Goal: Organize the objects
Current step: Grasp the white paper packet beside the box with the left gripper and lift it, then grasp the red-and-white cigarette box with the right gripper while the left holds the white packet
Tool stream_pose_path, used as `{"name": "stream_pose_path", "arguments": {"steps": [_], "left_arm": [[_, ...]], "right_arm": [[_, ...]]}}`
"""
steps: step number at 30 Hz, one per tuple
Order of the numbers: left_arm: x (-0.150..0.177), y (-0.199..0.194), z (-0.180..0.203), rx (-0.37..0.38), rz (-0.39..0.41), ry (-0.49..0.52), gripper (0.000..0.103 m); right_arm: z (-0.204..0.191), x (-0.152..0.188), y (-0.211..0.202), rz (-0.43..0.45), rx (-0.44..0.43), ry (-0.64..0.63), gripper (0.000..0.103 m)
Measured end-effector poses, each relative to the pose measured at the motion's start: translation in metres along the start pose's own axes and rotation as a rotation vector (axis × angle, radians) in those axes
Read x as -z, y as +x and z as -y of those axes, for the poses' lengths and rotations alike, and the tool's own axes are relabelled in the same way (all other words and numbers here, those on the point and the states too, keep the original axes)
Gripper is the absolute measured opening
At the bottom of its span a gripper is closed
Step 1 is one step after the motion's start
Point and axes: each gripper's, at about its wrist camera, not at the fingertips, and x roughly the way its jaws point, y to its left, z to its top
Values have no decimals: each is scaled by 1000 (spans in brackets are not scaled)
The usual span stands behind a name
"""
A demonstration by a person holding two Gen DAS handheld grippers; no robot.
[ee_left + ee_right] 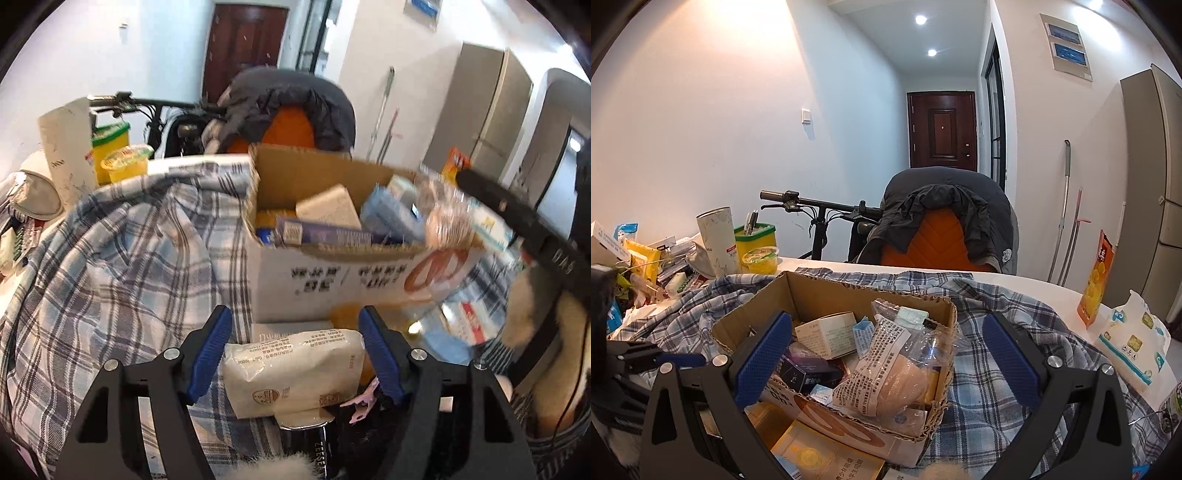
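The left gripper (295, 354) points down at a white plastic-wrapped packet printed with small text (295, 373), which lies between its blue ribbed pads (208, 354); the jaws stand apart, and a thin gap shows on each side of the packet, so the pads are beside it, not pressing. Just past the packet stands an open brown cardboard box with a white printed front (332, 280), crammed with small cartons and a purple oblong box (328, 232). A crumpled blue-and-white plaid cloth (122, 251) spreads under and to the left of the box. The right gripper (886, 362) hovers over the same cardboard box, its jaws wide apart with nothing clamped; below it, in the box, lies a clear bag with a printed paper label holding something pale pink (886, 373). Further out on the white table (1027, 280) stand an orange snack pouch (1097, 277), a white tissue pack (1134, 339) and a yellow tub with a green rim (755, 240). Behind the table is an orange chair draped with a dark jacket (945, 214).
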Motion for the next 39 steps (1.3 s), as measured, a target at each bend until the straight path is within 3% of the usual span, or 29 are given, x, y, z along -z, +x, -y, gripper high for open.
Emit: {"name": "stream_pose_path", "arguments": {"steps": [7,18,22,31,34,39], "left_arm": [[-7,-30,-6,-2,184,-24,73],[-5,-66,-5,8,374,-30,73],[-4,-69,0,-41,407,0,73],[-2,-69,10,-72,415,37,73],[-2,-69,10,-72,415,39,73],[-2,-68,11,-73,412,41,73]], "right_arm": [[4,-2,-2,9,-1,20,103],[9,-5,-8,35,1,48,103],[11,-7,-11,47,9,50,103],[21,-15,-22,32,20,24,103],[32,-14,-20,-27,3,52,103],[47,9,-8,-248,-35,21,103]]}}
